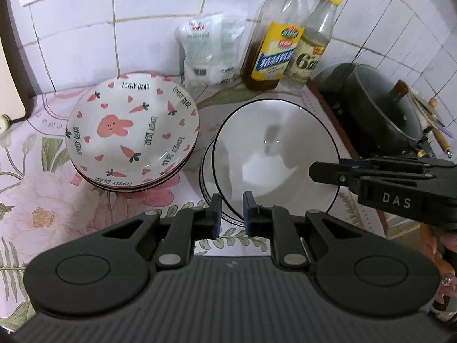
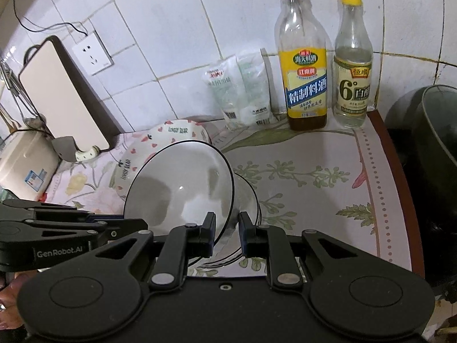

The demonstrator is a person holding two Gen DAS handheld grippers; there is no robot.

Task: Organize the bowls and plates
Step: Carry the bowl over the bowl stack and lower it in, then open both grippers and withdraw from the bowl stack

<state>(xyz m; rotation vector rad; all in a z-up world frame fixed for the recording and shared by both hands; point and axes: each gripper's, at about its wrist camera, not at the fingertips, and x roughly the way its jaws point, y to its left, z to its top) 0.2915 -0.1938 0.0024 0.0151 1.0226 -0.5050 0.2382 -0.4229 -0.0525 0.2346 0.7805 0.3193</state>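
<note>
A white bowl with a thin black rim [image 1: 274, 154] [image 2: 177, 188] hangs tilted over a second white black-rimmed bowl [image 1: 206, 171] [image 2: 248, 197] that stands on the floral tablecloth [image 1: 42, 200]. My left gripper [image 1: 232, 214] [image 2: 134, 224] is shut on the tilted bowl's near rim. My right gripper [image 2: 227, 228] [image 1: 325, 171] is shut on its right rim. To the left sits a stack of white bowls printed with a pink rabbit, carrots and hearts [image 1: 131, 134] [image 2: 171, 131].
Two bottles [image 1: 271, 48] [image 1: 311, 54] and plastic bags [image 1: 208, 48] line the tiled back wall. A dark lidded pot [image 1: 380, 105] stands on the stove past the counter's right edge. A beige board [image 2: 57, 91] and a cooker [image 2: 22, 165] are at the left.
</note>
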